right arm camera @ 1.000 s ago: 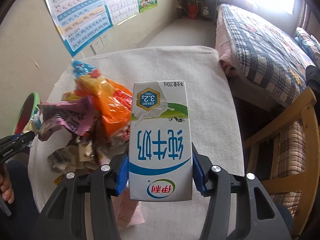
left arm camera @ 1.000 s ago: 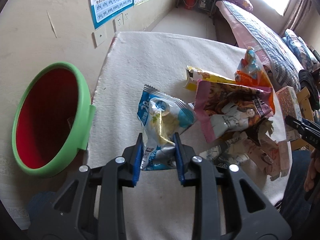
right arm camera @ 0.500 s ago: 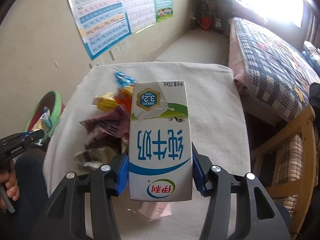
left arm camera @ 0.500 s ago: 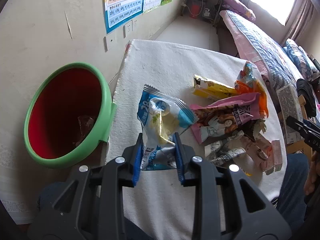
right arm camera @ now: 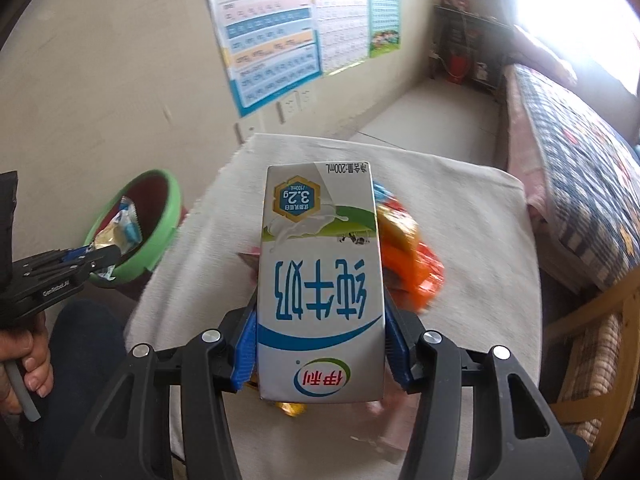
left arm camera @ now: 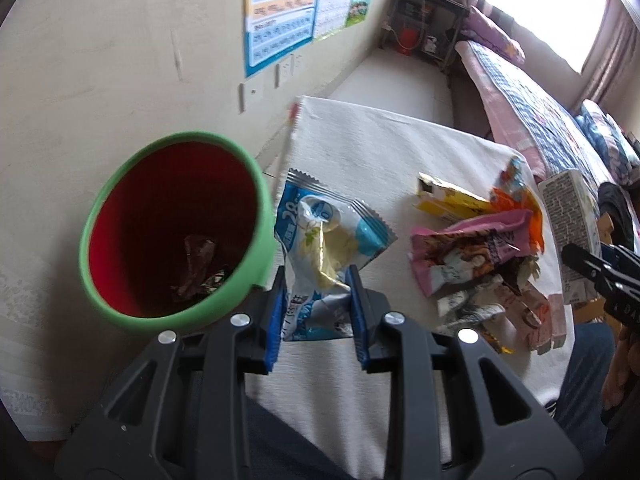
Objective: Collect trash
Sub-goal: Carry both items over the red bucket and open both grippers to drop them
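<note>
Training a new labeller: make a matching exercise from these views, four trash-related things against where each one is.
1. milk carton
2. blue snack bag
3. pink wrapper
4. green bin

A. on the floor beside the table
B. in the right gripper
C. lying on the table
D. in the left gripper

Pairs: 1-B, 2-D, 3-C, 4-A

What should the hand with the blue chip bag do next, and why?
Probably carry it a little further left, over the opening of the green bin, then let go. The left gripper is shut on the blue snack wrapper, which hangs beside the bin's rim, not over the red inside. Trash already lies at the bottom, so that looks like the place for it.
</note>
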Demonstrator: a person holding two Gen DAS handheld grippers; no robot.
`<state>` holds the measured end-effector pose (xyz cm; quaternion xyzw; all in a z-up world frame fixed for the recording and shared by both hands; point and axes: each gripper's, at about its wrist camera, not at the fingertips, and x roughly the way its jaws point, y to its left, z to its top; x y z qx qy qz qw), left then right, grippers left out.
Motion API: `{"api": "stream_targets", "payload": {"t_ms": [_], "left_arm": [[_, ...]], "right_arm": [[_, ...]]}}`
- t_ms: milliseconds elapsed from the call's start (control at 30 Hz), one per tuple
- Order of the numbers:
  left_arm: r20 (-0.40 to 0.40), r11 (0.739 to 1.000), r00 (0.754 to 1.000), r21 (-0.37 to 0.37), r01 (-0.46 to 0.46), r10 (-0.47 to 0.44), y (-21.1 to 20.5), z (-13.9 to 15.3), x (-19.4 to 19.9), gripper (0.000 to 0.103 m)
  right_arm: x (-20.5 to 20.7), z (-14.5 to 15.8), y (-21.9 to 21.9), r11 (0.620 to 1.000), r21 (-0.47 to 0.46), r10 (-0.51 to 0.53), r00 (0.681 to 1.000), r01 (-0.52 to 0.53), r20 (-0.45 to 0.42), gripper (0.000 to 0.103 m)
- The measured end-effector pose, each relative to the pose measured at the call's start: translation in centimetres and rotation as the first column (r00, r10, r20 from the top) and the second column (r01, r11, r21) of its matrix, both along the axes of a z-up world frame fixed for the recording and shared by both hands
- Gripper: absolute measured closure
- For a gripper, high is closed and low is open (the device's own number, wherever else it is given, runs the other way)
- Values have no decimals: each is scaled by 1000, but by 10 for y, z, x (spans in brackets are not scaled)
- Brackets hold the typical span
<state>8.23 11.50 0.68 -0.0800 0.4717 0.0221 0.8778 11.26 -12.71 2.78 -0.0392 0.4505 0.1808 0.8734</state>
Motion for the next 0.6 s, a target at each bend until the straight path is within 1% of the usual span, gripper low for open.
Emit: {"api": "stream_targets", "payload": {"t_ms": [333,600], "left_arm": [[11,997,997,0,-81,81,48,4,-11,75],[27,988,987,-5,-157,157,90,10,-19,75]], "right_arm": [[6,7,68,993,20,114,993,-115,16,52],[9,12,120,975,44,215,976,-216,32,52]]}}
